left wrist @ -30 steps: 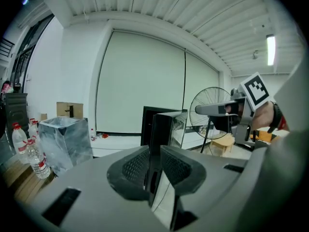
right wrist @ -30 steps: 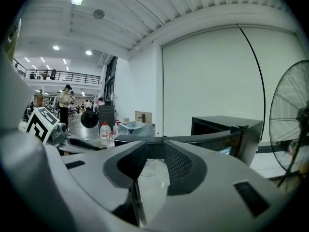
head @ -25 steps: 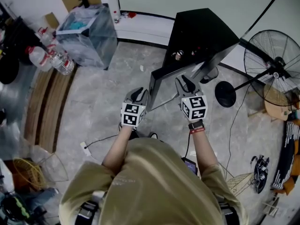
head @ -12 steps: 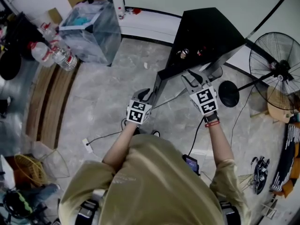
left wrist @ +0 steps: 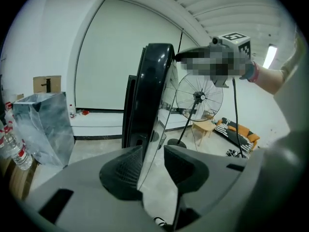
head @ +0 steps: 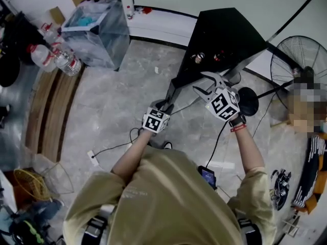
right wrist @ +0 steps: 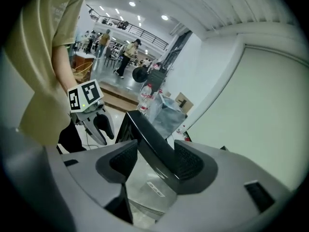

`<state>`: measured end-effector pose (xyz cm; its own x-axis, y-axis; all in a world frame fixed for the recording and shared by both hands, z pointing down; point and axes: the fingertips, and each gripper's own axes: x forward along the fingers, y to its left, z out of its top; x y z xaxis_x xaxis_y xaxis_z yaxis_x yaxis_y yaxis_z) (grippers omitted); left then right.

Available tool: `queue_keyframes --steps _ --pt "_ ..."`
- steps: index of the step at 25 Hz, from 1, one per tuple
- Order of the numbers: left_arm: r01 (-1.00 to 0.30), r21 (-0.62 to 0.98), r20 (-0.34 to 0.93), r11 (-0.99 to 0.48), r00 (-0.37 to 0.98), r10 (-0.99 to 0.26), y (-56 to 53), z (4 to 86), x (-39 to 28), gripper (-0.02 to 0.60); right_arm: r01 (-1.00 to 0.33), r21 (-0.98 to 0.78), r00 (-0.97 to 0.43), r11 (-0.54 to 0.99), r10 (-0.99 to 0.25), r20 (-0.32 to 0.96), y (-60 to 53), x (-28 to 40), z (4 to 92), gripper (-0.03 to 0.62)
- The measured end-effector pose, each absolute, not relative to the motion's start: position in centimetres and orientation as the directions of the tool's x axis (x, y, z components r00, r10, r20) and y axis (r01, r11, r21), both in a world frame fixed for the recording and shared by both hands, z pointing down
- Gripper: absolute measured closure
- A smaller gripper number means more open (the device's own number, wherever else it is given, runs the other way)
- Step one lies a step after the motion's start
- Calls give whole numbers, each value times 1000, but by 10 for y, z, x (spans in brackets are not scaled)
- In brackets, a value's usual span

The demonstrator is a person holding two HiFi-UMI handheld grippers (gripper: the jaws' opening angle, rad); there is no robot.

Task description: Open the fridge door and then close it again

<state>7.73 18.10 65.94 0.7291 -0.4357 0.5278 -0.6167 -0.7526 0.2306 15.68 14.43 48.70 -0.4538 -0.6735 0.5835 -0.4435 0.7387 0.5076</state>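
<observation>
Lower now, my left gripper straddles the upright free edge of the fridge door, jaws just eased half apart (gripping nothing); my right gripper, freshly spread wide, straddles its top edge.

I see the small black fridge upright on the grey floor near the wall, its door swung partly open, glossy black edge vertical, face mirror-like
</observation>
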Motion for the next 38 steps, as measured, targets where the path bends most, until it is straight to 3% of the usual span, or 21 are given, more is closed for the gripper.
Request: queue_keyframes --steps 6,14,15,17,18,38 --pt "-618 245 562 -747 718 -410 175 681 87 419 -319 556 -431 768 -640 636 141 147 497 326" --pt "-622 289 561 -728 726 -398 161 686 94 422 -210 572 -404 793 -603 687 132 138 509 321" --pt "-623 294 562 -725 726 -397 159 687 94 426 -198 572 -397 796 -599 696 130 138 511 321" --pt "-632 291 565 -718 719 -404 155 690 90 494 -178 562 -385 808 -583 716 130 135 516 352" --pt "-633 290 565 -718 719 -405 153 691 88 495 -173 554 -384 814 -574 723 130 133 518 383" --pt "-583 222 576 -781 725 -378 92 693 75 503 -209 524 -286 826 -564 775 79 122 520 399"
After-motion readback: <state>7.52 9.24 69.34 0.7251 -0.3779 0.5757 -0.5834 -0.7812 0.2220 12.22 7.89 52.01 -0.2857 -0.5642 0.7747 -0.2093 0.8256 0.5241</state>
